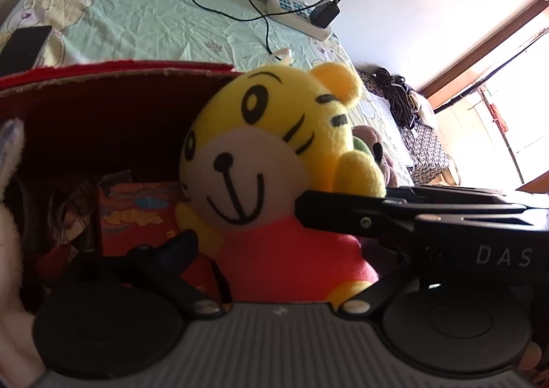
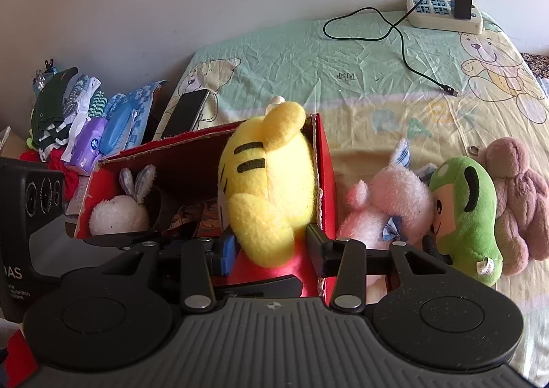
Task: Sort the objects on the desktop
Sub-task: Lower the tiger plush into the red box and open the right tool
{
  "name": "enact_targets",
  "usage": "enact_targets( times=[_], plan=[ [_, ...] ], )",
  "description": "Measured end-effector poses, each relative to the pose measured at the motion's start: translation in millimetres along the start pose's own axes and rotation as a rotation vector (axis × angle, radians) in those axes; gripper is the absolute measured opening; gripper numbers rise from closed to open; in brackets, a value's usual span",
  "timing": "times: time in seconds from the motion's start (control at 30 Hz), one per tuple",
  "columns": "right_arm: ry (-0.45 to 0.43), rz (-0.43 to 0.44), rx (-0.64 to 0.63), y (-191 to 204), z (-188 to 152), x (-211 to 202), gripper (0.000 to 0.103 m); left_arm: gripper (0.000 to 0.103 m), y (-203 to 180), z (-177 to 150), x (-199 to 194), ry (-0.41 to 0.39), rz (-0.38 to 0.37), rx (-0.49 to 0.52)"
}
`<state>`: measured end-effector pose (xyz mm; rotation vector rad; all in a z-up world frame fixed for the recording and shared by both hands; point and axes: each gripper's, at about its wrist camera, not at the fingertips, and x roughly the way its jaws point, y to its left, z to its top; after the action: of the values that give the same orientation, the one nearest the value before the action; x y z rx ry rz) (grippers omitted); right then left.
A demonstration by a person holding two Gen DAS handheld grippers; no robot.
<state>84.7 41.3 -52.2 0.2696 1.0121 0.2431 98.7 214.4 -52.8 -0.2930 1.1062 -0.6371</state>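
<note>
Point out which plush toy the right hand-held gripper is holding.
The yellow tiger plush in the red shirt, gripped over the red box. The pink plush, green plush and brown plush lie untouched on the bed.

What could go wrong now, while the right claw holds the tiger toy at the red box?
1. The tiger sits against the box wall, near its torn cardboard edge; it may snag there or tip out onto the bed when released.
2. The right claw and the left claw both crowd the tiger, so they may bump.
3. The rabbit and other items already fill part of the box, so the tiger may not settle fully.
</note>
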Motion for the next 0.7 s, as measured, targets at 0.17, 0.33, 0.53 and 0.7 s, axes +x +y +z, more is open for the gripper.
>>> enact_targets(
  times=[0.17,0.33,0.53,0.7],
  plan=[
    [-0.033,0.009,-0.002,-1,-2,-9,0.045,0.101,-12,-3,1,0.002,0.032,0.045],
    [-0.049,0.017,0.009,-1,-3,-14,0.045,0.101,-20,-5,-2,-0.016,0.086,0.08],
    [-0.055,0.006,0.003,0,-8,-15,0.045,0.101,-22,-3,-4,-0.032,0.131,0.088],
    [-0.064,-0.001,0.017,-2,-13,-18,0.045,0.101,-26,-7,-10,-0.041,0.158,0.101]
  ],
)
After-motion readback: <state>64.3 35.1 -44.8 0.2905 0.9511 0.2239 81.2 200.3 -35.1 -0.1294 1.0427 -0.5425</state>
